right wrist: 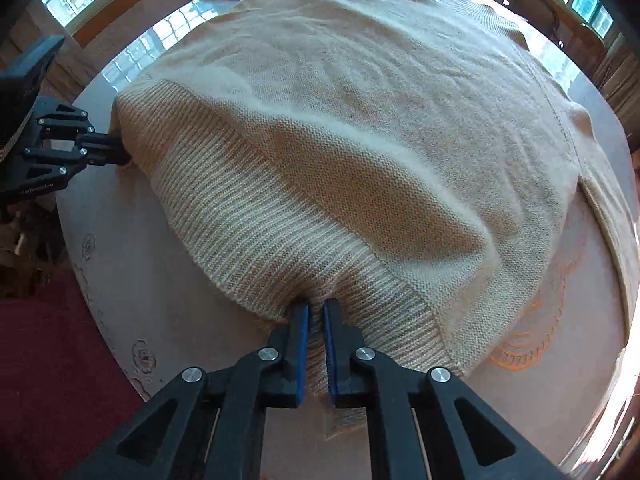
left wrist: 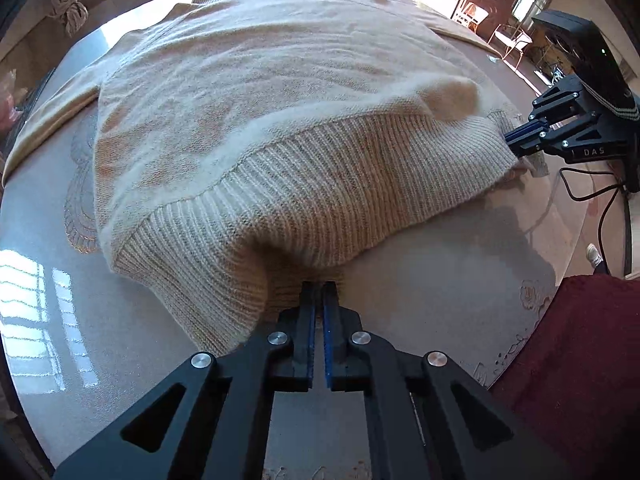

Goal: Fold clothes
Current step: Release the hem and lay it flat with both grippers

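A cream knitted sweater (left wrist: 256,92) lies spread on a round glossy table (left wrist: 80,320), its ribbed hem (left wrist: 320,184) nearest me. My left gripper (left wrist: 319,286) is shut on the hem near its left corner; knit shows between the blue pads. In the same view my right gripper (left wrist: 510,140) pinches the hem's other corner at the right. In the right wrist view, the right gripper (right wrist: 316,306) is shut on the ribbed hem (right wrist: 256,216), with fabric bunched between its fingers. The left gripper (right wrist: 120,152) bites the sweater (right wrist: 400,100) at the far left.
The table (right wrist: 160,300) bears embossed floral patterns and window reflections. A dark red cloth (left wrist: 580,344) lies beyond the table's near edge. A black cable (left wrist: 596,200) hangs at the right. Chairs (left wrist: 508,36), curtains and windows ring the room.
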The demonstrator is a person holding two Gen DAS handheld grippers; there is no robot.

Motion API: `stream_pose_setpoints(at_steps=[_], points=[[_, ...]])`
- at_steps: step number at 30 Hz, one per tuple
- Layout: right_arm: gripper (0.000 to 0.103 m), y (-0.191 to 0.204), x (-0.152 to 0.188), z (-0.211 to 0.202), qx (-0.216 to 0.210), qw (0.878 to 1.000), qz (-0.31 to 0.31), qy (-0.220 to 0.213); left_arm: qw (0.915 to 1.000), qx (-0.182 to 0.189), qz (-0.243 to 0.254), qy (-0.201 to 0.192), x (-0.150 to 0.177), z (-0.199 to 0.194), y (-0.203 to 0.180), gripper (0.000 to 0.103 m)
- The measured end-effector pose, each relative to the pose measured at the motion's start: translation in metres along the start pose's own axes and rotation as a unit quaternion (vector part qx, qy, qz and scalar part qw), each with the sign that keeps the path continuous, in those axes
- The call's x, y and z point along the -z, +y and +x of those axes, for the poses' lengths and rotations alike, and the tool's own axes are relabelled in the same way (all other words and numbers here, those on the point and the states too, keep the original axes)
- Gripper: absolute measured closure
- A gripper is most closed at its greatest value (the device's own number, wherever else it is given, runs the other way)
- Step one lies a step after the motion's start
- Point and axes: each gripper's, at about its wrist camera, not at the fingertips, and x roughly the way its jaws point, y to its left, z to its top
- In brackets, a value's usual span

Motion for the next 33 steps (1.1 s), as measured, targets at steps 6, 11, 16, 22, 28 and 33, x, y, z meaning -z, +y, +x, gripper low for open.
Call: stream_pose_setpoints(at_steps=[6, 11, 16, 22, 28, 33], points=[[0.097, -0.039, -0.02, -0.057, -0.155, 0.982, 0.083, -0.074, 0.9988, 0.042, 0.009, 0.024, 0.017, -0.021, 0.004, 0.103], [0.097, -0.061, -0.024, -0.096, -0.076, 0.987, 0.097, -0.098, 0.9968, 0.075, -0.017, -0.022, 0.034, -0.075, 0.022, 0.103], [0.093, -0.055, -0.022, -0.096, 0.026, 0.995, 0.039, -0.086, 0.994, 0.075, -0.047, -0.064, 0.035, -0.111, 0.038, 0.102], [0.083, 0.033, 0.022, -0.055, -0.017, 0.995, -0.093, -0.029, 0.9898, 0.096, -0.048, -0.094, 0.019, -0.128, 0.041, 0.102], [0.082, 0.044, 0.035, -0.023, 0.036, 0.997, -0.068, -0.024, 0.9854, 0.108, -0.048, -0.122, 0.007, -0.147, 0.047, 0.102], [0.082, 0.047, 0.039, -0.017, 0.04, 0.998, -0.05, -0.018, 0.9879, 0.088, -0.054, -0.116, 0.008, -0.143, 0.054, 0.102]])
